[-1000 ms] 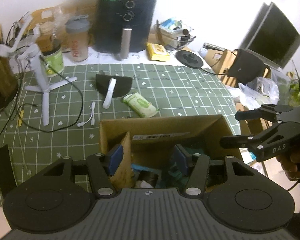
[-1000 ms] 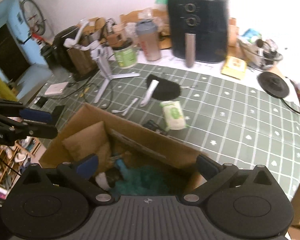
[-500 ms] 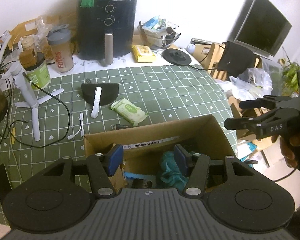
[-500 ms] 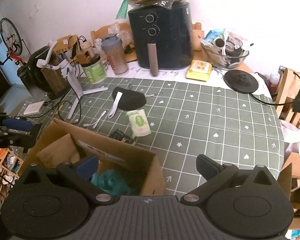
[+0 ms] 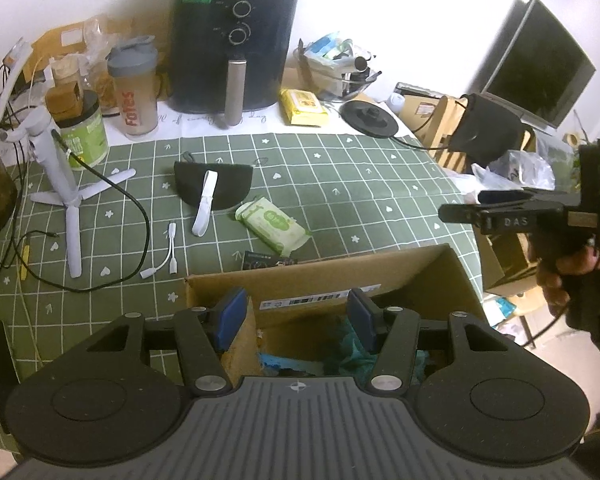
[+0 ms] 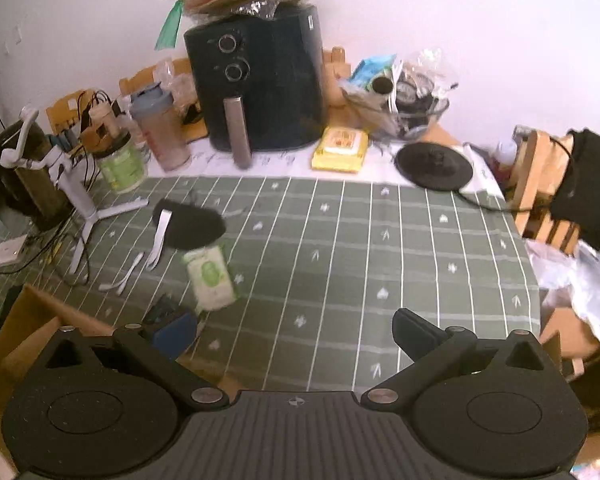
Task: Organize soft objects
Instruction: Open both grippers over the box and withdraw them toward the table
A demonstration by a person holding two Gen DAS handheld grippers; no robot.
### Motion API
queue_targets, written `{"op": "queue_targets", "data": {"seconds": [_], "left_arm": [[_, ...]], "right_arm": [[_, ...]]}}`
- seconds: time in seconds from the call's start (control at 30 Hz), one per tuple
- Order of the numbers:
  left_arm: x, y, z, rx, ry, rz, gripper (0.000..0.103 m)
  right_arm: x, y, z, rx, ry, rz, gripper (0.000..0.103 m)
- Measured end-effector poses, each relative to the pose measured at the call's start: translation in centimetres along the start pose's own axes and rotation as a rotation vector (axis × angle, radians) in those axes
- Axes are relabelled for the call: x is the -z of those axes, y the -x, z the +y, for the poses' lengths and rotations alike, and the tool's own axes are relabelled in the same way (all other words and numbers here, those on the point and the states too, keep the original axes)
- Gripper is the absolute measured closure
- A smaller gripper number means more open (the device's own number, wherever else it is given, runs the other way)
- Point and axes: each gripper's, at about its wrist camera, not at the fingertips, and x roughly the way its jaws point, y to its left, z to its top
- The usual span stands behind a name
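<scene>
Lying under the left hand-held gripper [image 5: 294,316]: teal cloth [image 5: 354,350].

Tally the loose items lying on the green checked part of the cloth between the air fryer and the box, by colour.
Black: 1, the pouch
White: 2, the tripod stand and the adapter cable
Green: 1, the wipes pack
Total: 4

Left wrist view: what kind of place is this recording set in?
Most likely a home dining or kitchen table used as a catch-all. An air fryer and shaker bottle stand at the back, a monitor sits off to the right, and a cardboard box rests on the tablecloth.
</scene>
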Motion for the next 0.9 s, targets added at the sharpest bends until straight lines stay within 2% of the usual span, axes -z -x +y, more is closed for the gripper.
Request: {"op": "queue_targets", "data": {"seconds": [0.13,0.5,0.7,0.9], "left_arm": [[0.1,-0.3,0.7,0.005,0.013,0.008,0.048],[-0.6,-0.3,2.4,0.004,0.042,-0.01,0.048],[-0.9,0.3,3.4,-0.002,0.058,-0.033,0.048],[-1.0,0.6,4.6,-0.002,0.117,-0.043,0.048]], "right_arm": [[-1.1,-2.4,-0.2,-0.018,0.035,0.041,0.0],[-4.6,-8.0,0.4,-0.218,0.083,0.133,0.0],[-5.8,-10.6,2.1,-0.231,0.172,0.142,0.0],[-6.6,-12.5,3.8,-0.274,0.269,0.154,0.0]]}}
